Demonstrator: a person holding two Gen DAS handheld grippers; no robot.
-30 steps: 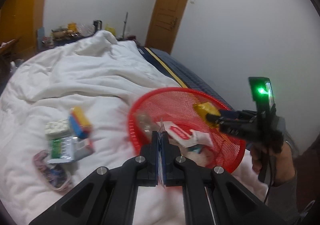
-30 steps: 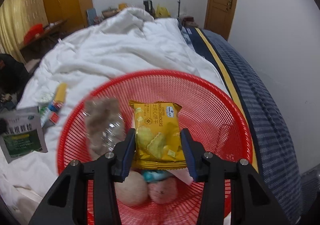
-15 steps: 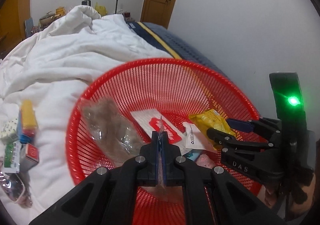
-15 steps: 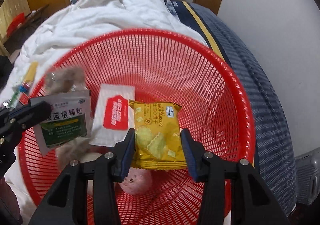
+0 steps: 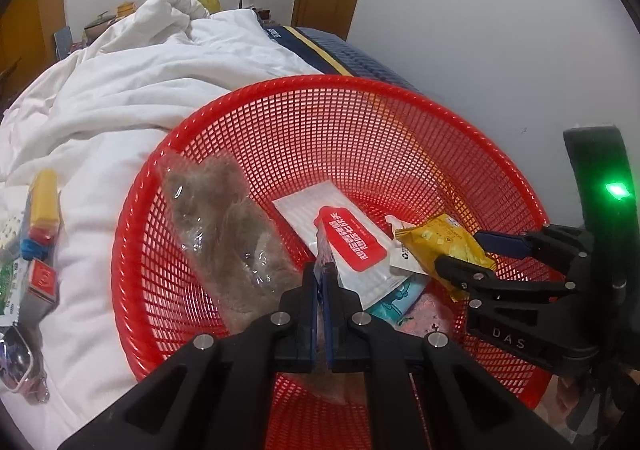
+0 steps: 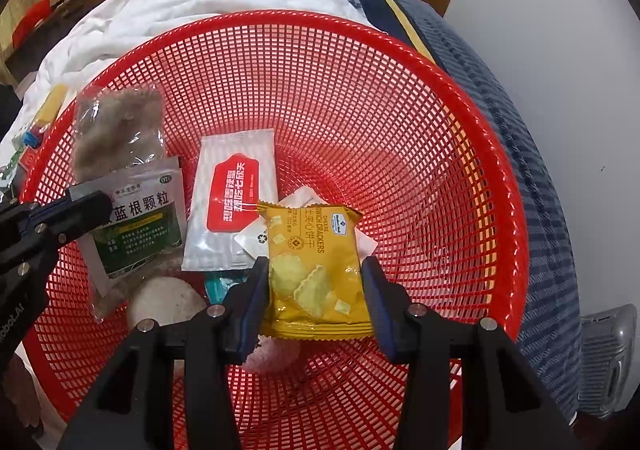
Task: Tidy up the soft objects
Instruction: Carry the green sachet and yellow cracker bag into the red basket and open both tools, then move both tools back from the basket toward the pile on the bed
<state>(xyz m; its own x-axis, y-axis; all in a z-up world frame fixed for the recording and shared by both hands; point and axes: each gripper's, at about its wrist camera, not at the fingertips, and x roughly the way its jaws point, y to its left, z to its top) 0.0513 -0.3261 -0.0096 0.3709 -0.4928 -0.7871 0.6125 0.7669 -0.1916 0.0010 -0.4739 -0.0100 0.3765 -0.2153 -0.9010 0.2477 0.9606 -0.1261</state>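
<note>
- Right gripper has its jaws clamped on the yellow cracker pack, hanging over the middle of the red basket, not let go yet.
- Left gripper has its jaws pinched tight on the edge of a green-and-white granule sachet, also over the basket, on its left side.
- Already lying inside: a white wipes pack with a red label, a clear bag of brown fluff, plus a couple of pale and pink soft bits at the bottom.
- Still out on the white duvet: a small pile of packets left of the basket. So I'd say past halfway, two drops pending, then that pile.
</note>
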